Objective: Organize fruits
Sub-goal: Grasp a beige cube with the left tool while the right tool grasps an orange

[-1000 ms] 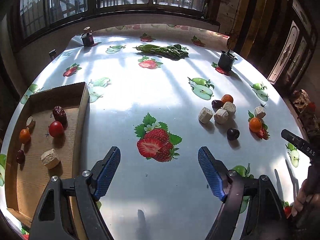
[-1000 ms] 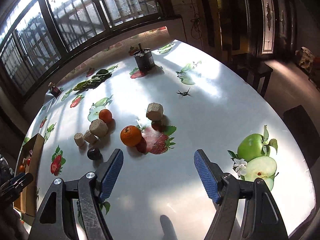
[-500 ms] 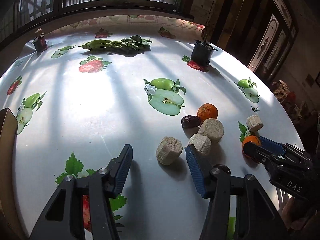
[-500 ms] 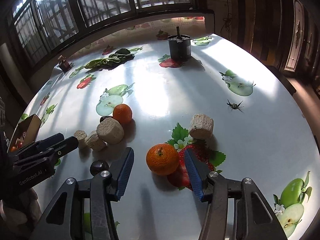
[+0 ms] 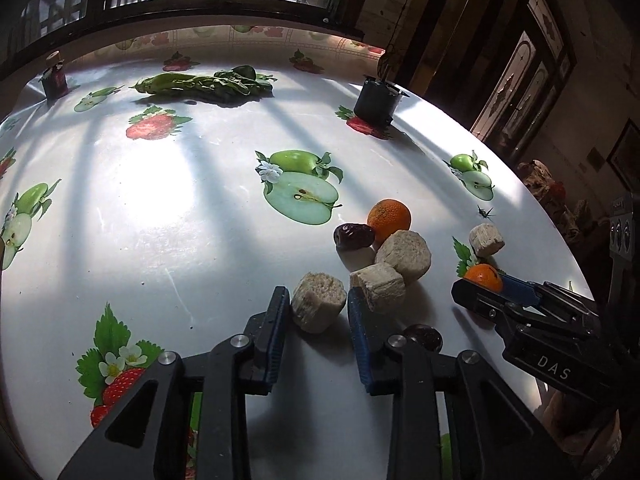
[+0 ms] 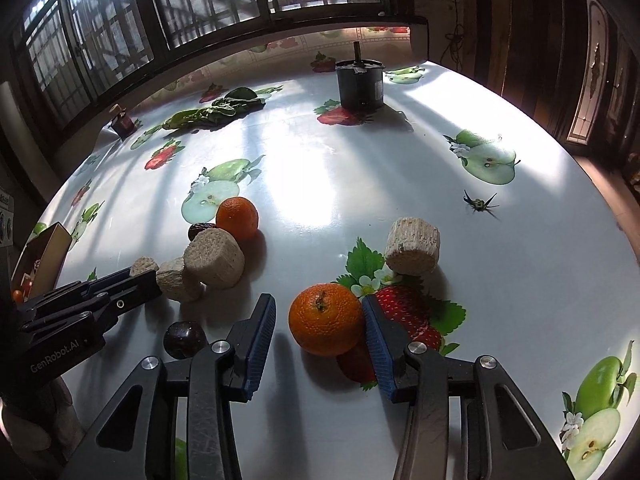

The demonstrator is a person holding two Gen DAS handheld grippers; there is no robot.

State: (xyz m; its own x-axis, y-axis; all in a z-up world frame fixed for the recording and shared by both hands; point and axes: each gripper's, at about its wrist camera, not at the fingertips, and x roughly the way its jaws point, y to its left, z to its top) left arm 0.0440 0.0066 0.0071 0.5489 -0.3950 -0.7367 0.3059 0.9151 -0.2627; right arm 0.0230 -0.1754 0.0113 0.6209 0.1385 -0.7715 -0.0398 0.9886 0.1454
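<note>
Both tools are built of black plastic arms, with silver round screw heads set at the joints. On the left gripper (image 5: pixel 318 322) the fingers (image 5: pixel 276 336) are lined with ribbed blue pads, and white lettering "GenRobot.AI" is printed on its side, as seen from the right wrist view. The right gripper (image 6: pixel 320 336) is fitted with the same blue pads (image 6: pixel 378 348), and "DAS" is marked in white on its body
</note>
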